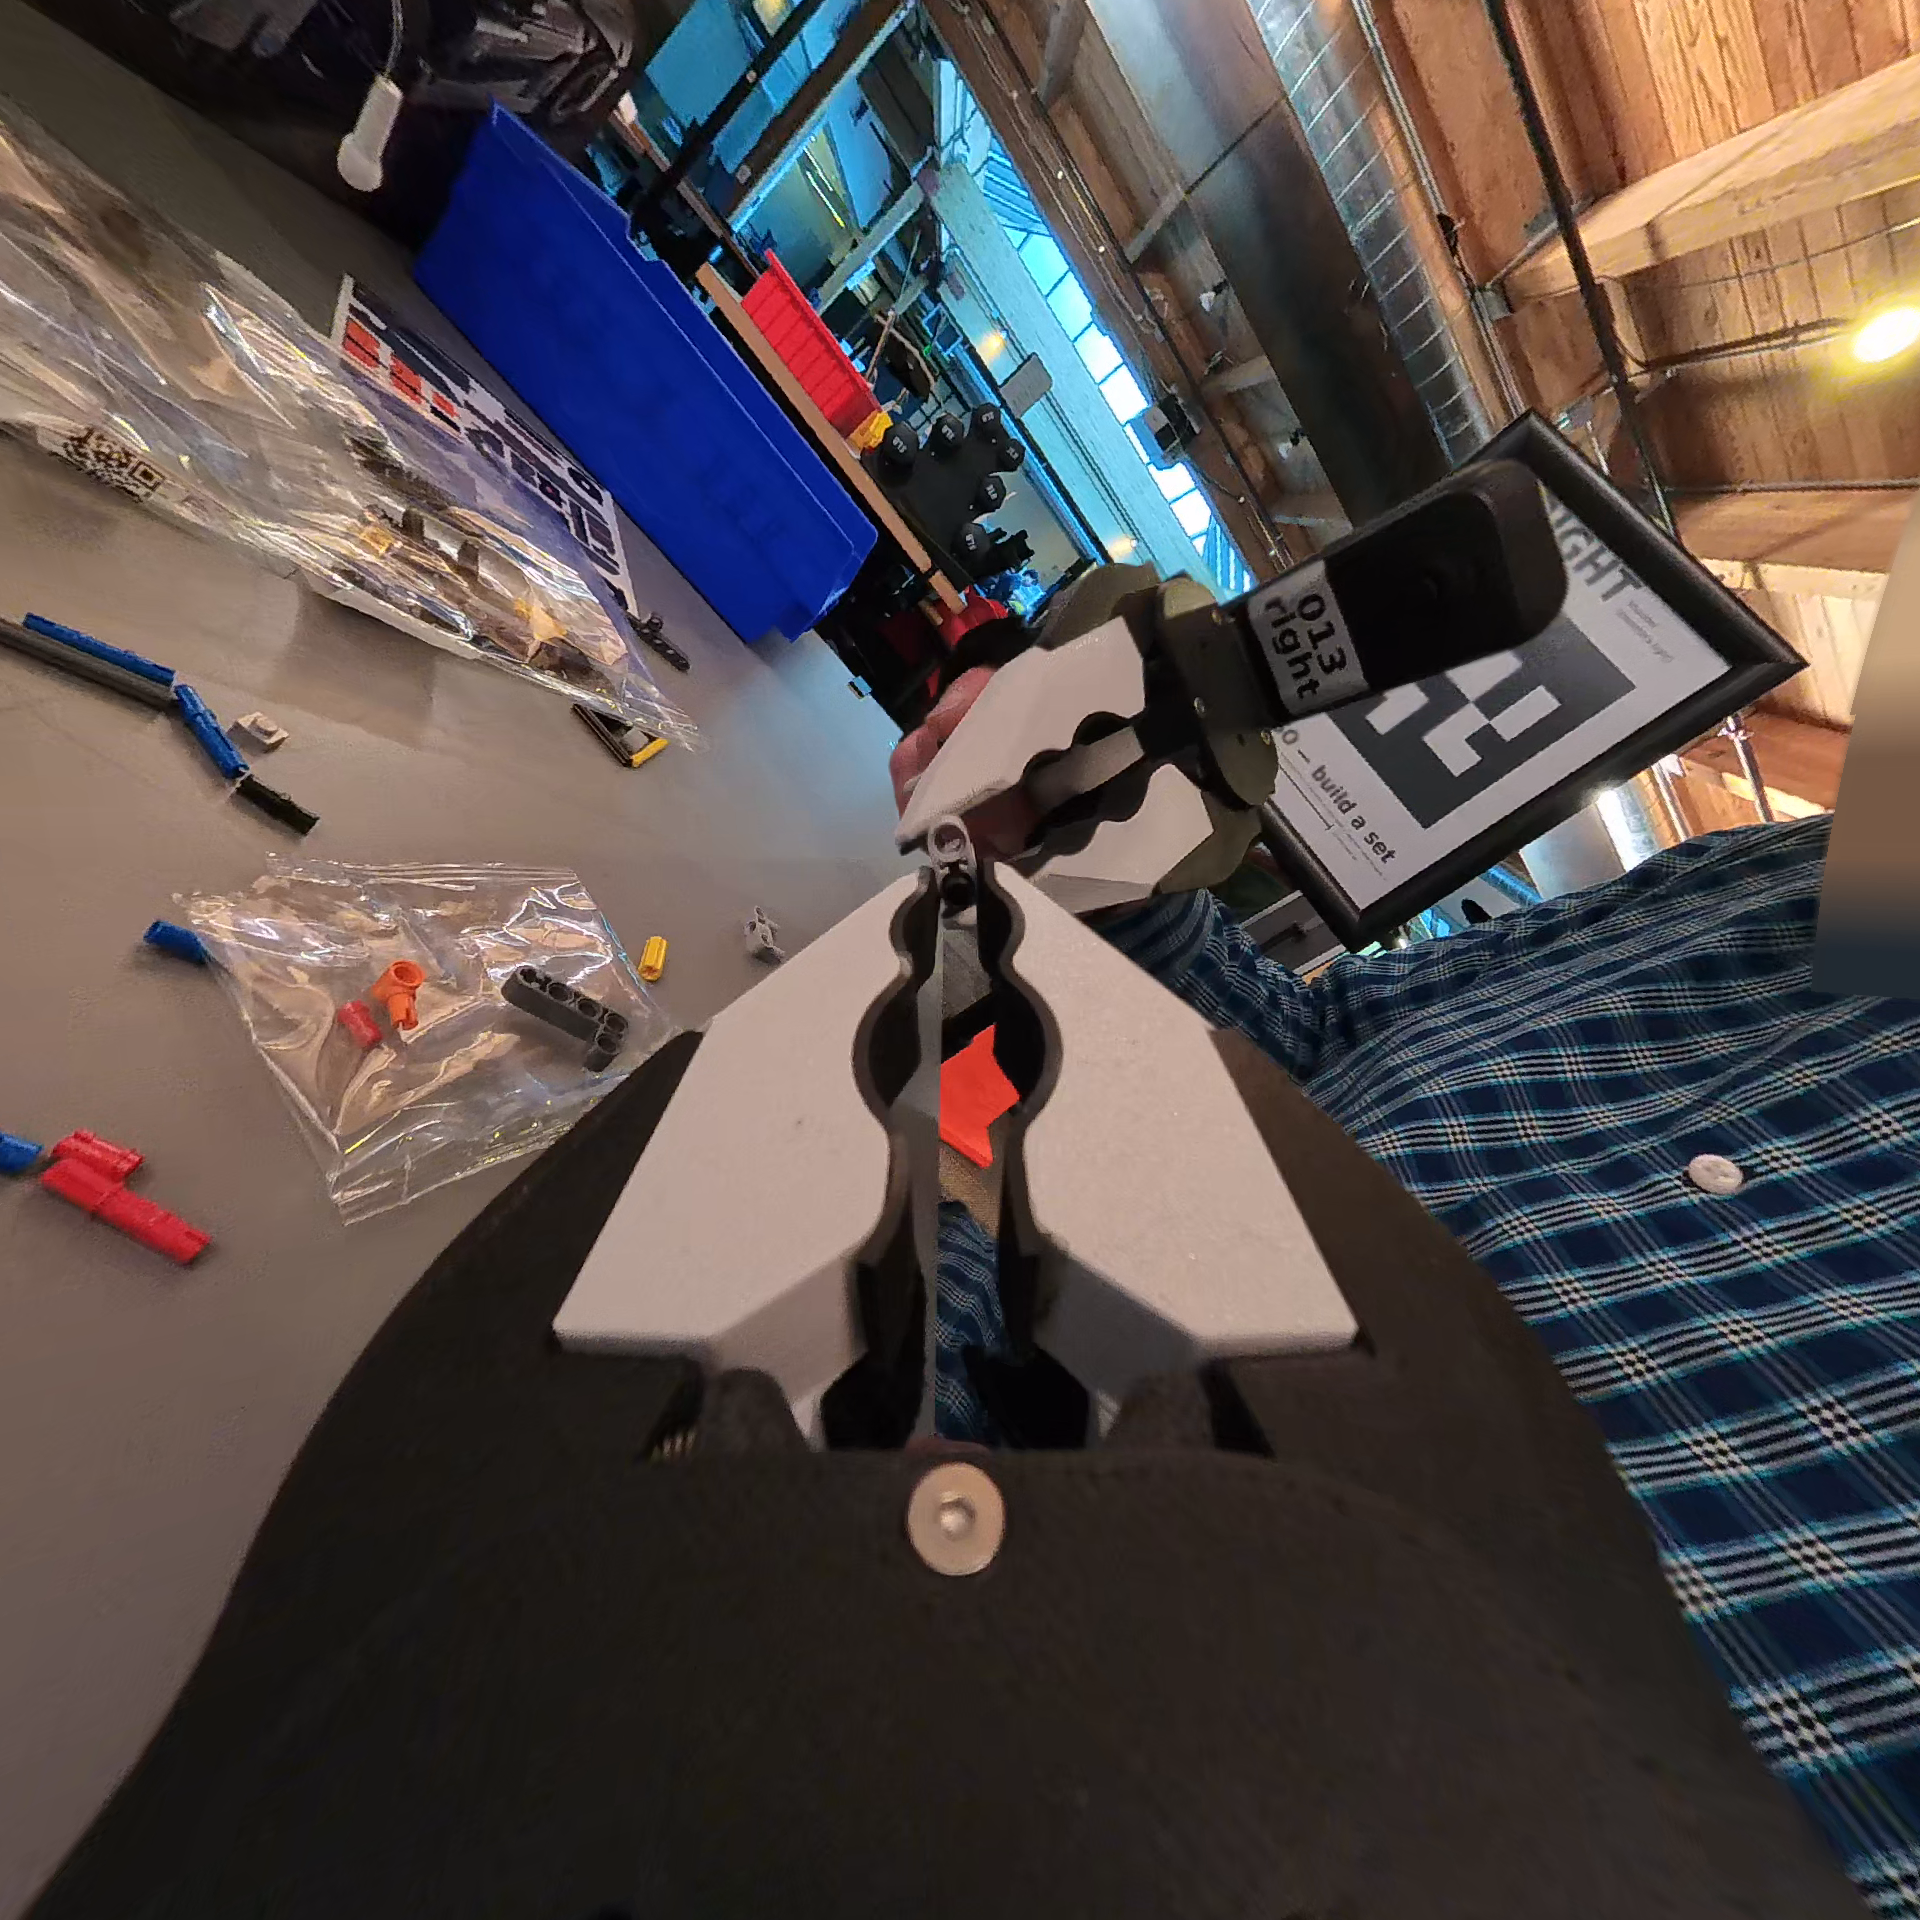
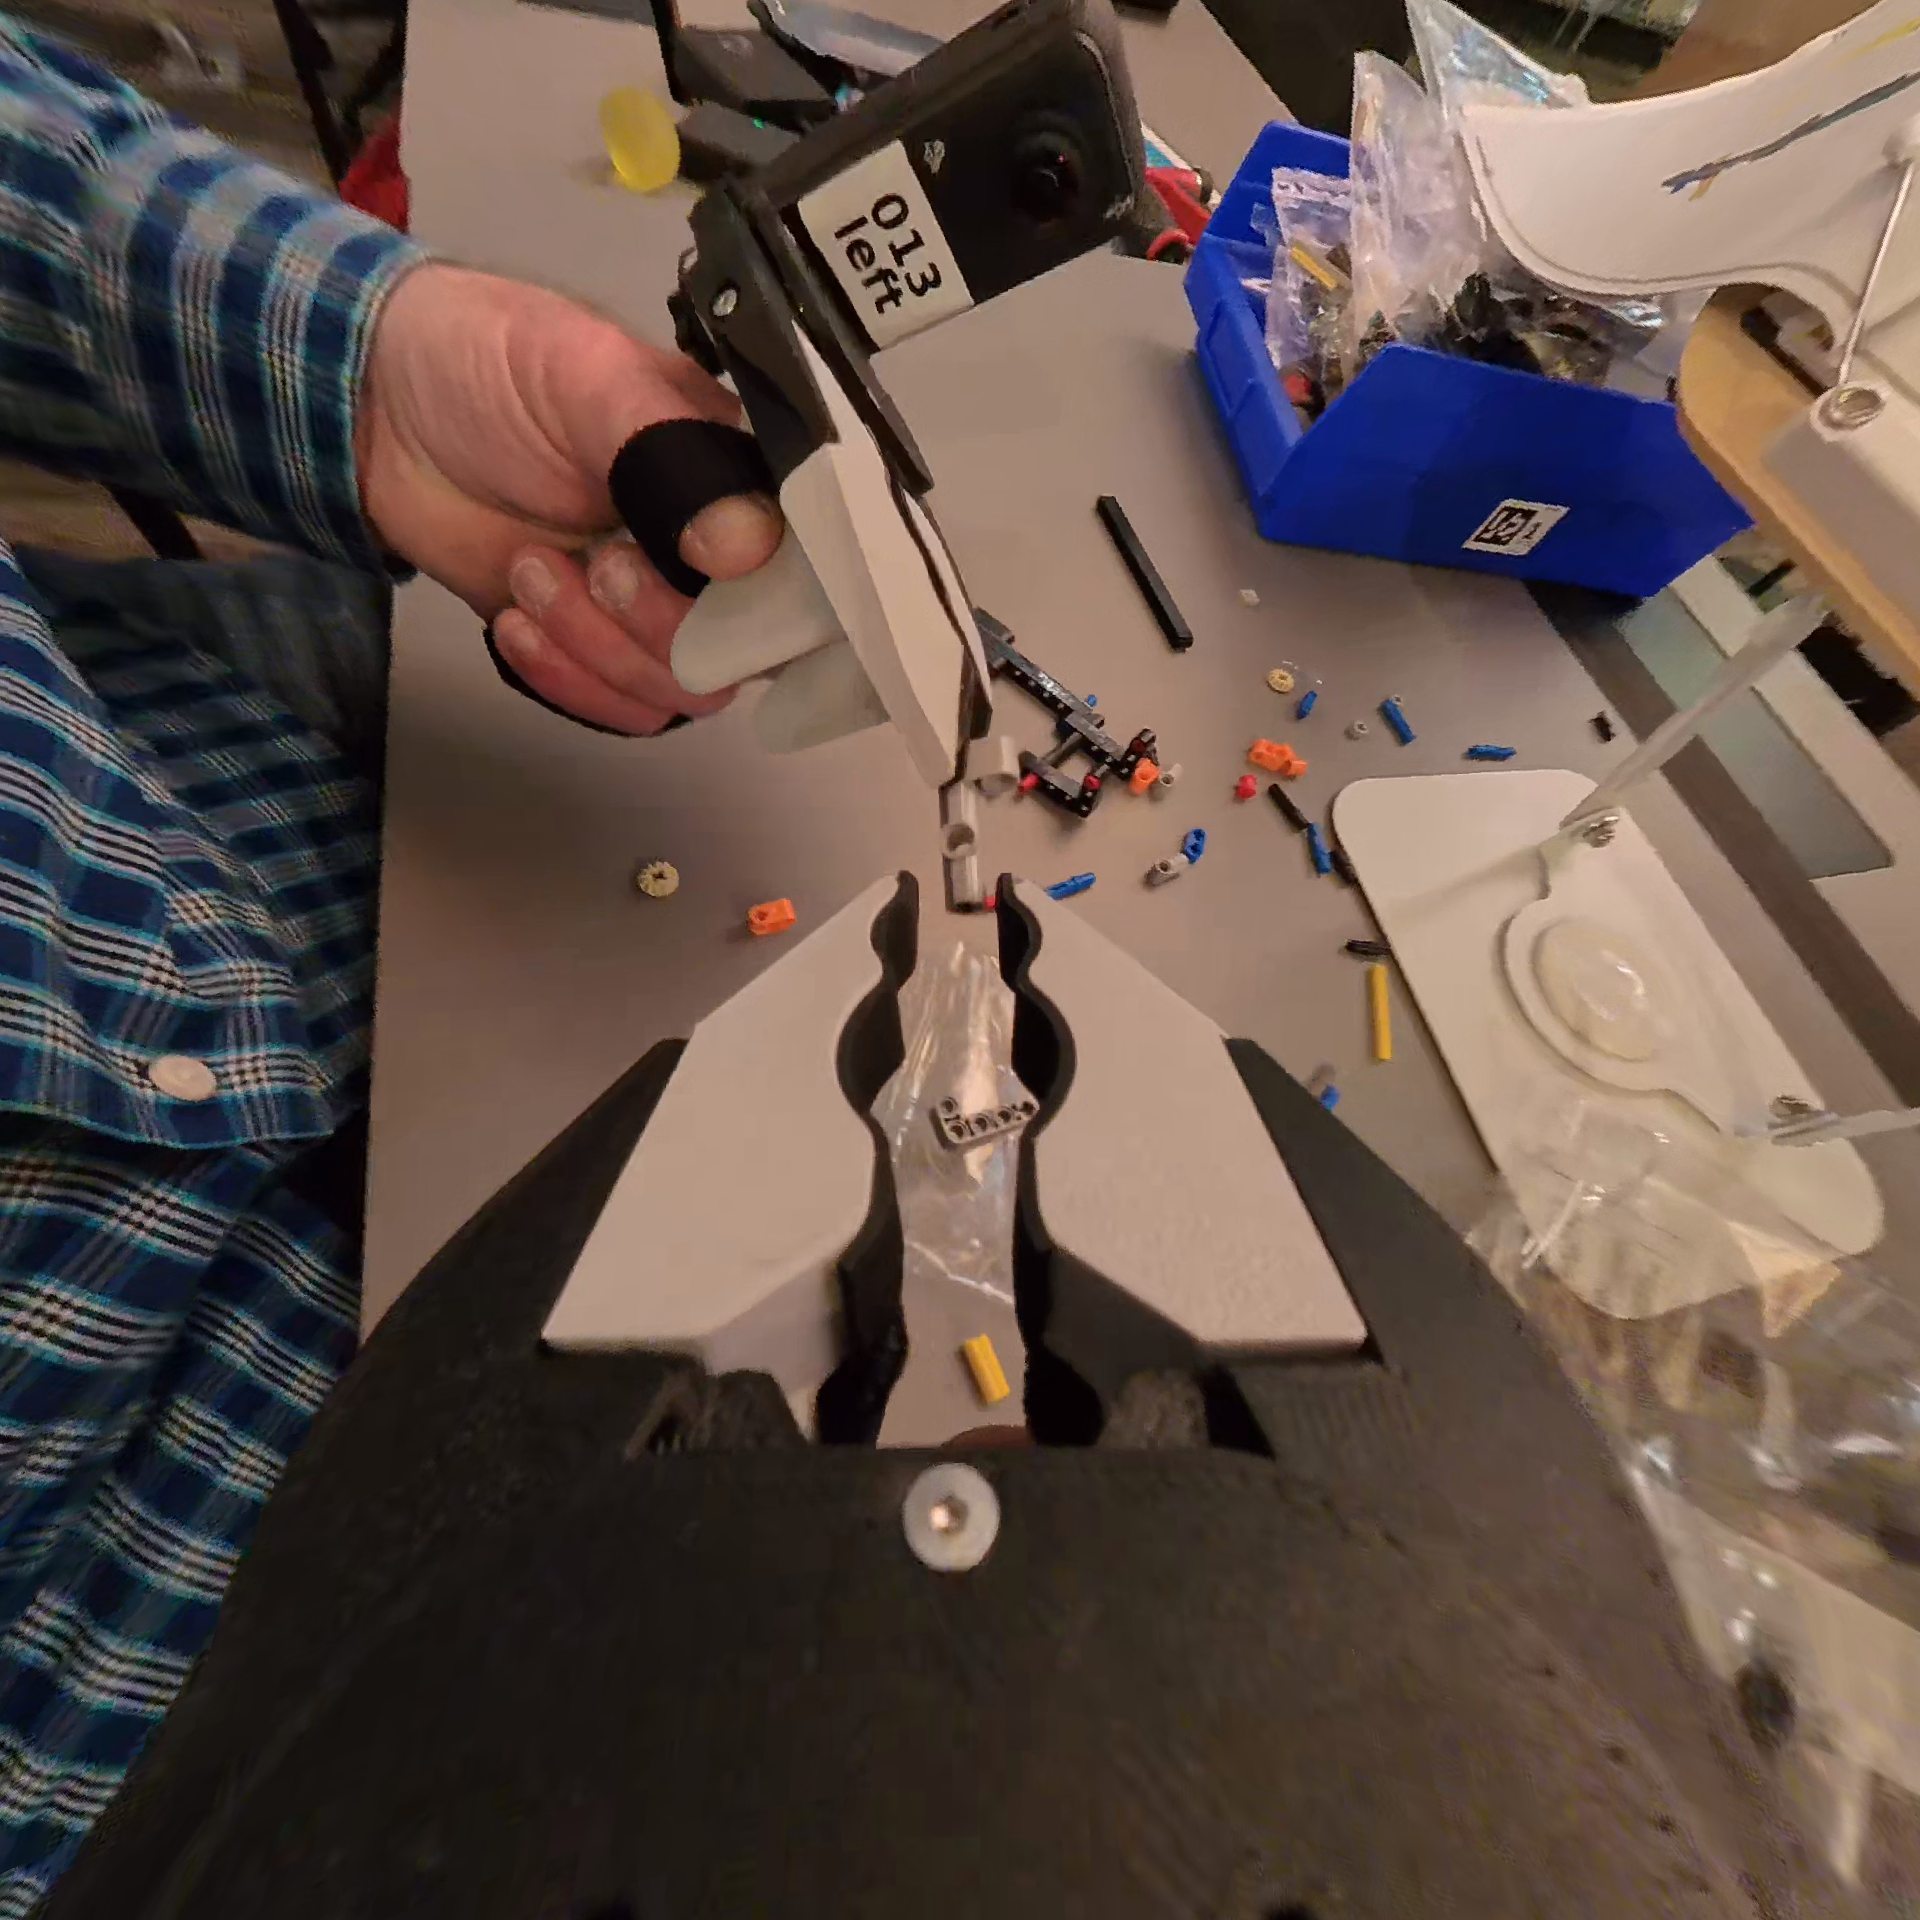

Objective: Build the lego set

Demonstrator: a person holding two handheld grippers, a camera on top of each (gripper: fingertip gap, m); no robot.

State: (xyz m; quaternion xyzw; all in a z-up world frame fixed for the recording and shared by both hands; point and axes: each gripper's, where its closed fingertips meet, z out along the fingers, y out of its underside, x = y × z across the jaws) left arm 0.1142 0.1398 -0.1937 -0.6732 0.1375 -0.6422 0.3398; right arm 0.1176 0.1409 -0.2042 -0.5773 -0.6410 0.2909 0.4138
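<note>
Two risks, bigger first: my left hand-held gripper is clamped on the grey connector above the counter; my right hand-held gripper, tips slightly apart at the connector's 6 o'clock end, could knock it loose. Its black pin may misalign.

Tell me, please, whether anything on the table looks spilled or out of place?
Yes: small lego pieces lie scattered loose across the grey table beside the blue bin, rather than in it. A part-built black frame sits among them. Nothing looks damaged.
</note>
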